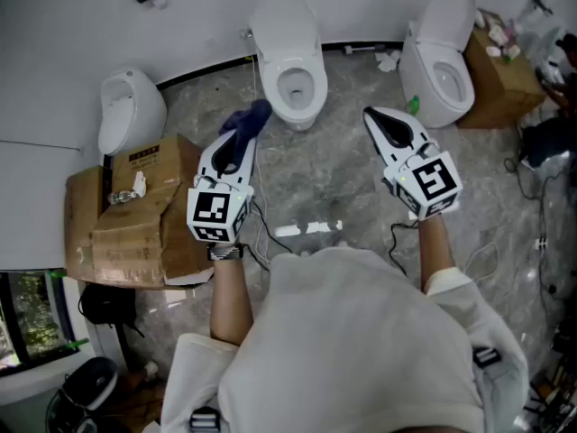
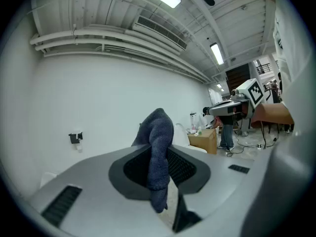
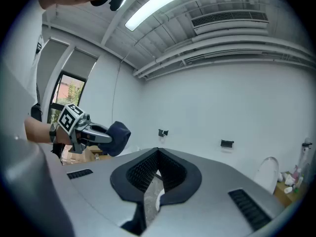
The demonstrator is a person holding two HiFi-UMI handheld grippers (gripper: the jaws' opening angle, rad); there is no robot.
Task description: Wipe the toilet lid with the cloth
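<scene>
We've got cloth clamped in left gripper, toilet lid ahead and right of it; right gripper closed, empty.

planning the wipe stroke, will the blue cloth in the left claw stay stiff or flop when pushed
Likely floppy: the cloth bunches beyond the left claw and a tail hangs loose. Probably light, since one pinch carries it. Its fuzzy knit look suggests it grips rather than slides.
</scene>
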